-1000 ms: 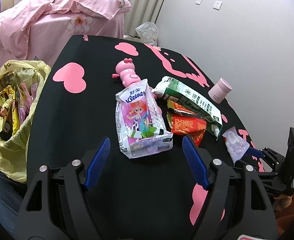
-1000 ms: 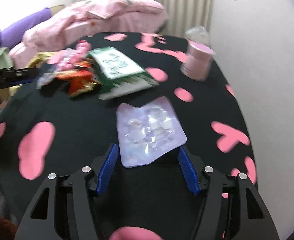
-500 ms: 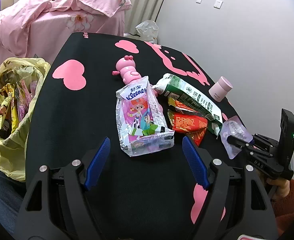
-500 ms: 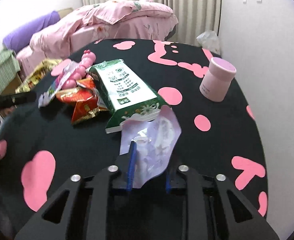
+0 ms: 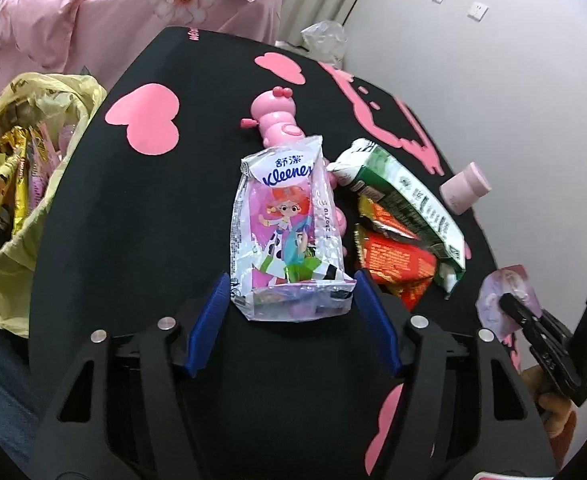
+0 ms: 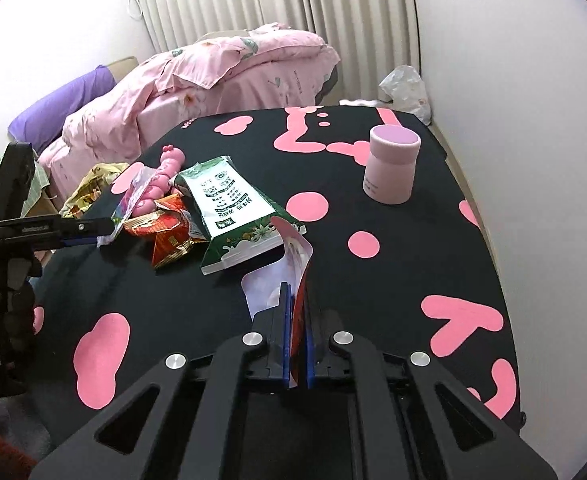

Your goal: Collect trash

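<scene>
A Kleenex tissue pack (image 5: 289,232) lies on the black table (image 5: 141,208). Its near end sits between the blue pads of my left gripper (image 5: 291,292), whose jaws are closing; the pads stand right at the pack's edges and the pack is not squeezed. My right gripper (image 6: 298,304) is shut on a pale purple plastic wrapper (image 6: 289,256), folded upright between the pads and lifted off the table. In the left wrist view the right gripper (image 5: 509,304) holds the wrapper (image 5: 505,284) at the far right. A green carton (image 6: 229,200) and red snack wrappers (image 6: 169,232) lie beside the pack.
A yellow trash bag (image 5: 13,184) full of wrappers hangs off the table's left edge. A pink toy (image 5: 277,120) lies behind the tissue pack. A pink cup (image 6: 391,164) stands upright at the right near the wall. A pink bed (image 6: 229,68) is beyond the table.
My right gripper shut on the purple wrapper and raised it off the table. My left gripper moved forward around the tissue pack's near end and its jaws narrowed.
</scene>
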{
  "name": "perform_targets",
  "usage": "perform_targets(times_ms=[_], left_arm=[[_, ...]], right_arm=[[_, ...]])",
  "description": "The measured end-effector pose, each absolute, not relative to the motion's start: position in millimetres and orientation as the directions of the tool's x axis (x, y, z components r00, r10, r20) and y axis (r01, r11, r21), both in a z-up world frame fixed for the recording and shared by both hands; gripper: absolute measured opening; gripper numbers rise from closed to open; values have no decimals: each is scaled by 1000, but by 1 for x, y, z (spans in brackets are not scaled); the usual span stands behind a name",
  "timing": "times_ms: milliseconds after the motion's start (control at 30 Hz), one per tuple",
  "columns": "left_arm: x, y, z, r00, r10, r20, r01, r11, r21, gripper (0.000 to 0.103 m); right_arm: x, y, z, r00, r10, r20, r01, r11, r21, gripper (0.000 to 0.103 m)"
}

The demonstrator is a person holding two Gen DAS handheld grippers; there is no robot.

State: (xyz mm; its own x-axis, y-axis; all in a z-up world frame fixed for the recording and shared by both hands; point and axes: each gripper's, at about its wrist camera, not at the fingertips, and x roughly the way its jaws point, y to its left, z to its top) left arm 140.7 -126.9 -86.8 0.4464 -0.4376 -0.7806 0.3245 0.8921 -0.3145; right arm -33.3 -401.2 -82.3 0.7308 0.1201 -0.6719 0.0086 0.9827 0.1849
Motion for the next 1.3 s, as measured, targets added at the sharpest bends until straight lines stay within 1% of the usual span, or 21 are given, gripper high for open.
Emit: perform_targets(times_ms=[67, 100, 167, 267, 433, 600, 767, 867, 1000, 1167, 1300], left_arm=[[139, -127, -87, 457, -422, -783, 330, 898, -292, 39], [138, -127, -87, 455, -416, -787, 328, 900, -286, 27], [136, -122, -87, 458, -423, -782, 328, 898, -293, 27], [128, -118, -79, 490, -417, -765, 341, 900, -272, 25], [115, -105, -54, 561, -417, -715, 354, 902, -248, 25], [106, -92, -35, 614, -411, -674, 363, 905, -222, 25], [101, -69, -27, 640, -408, -651, 343, 910, -233, 25], [103, -39, -22, 668, -396, -630, 303, 918, -256, 25], [115, 21, -13, 724, -338, -602, 198, 937, -288, 25], [143, 90, -18, 736, -292, -610, 101, 939, -327, 25], [162, 118, -32, 725, -273, -632, 55, 938, -342, 25]], right_arm=[[-33, -399, -83, 731, 127, -670, -4, 983, 183, 7], [-33, -398, -82, 732, 129, -669, -7, 983, 182, 7], [-34, -394, -80, 736, 132, -664, -18, 984, 175, 7], [-33, -389, -72, 747, 139, -650, -38, 985, 167, 7], [-27, -378, -54, 768, 162, -620, -77, 984, 161, 7], [-12, -355, -29, 774, 210, -598, -151, 977, 148, 7], [8, -319, -6, 769, 264, -583, -241, 963, 119, 7], [27, -291, 7, 754, 310, -580, -303, 946, 111, 7], [56, -244, 27, 735, 371, -568, -397, 914, 85, 7], [113, -180, 33, 673, 462, -578, -499, 860, 107, 7], [154, -131, 23, 623, 492, -608, -552, 827, 104, 7]])
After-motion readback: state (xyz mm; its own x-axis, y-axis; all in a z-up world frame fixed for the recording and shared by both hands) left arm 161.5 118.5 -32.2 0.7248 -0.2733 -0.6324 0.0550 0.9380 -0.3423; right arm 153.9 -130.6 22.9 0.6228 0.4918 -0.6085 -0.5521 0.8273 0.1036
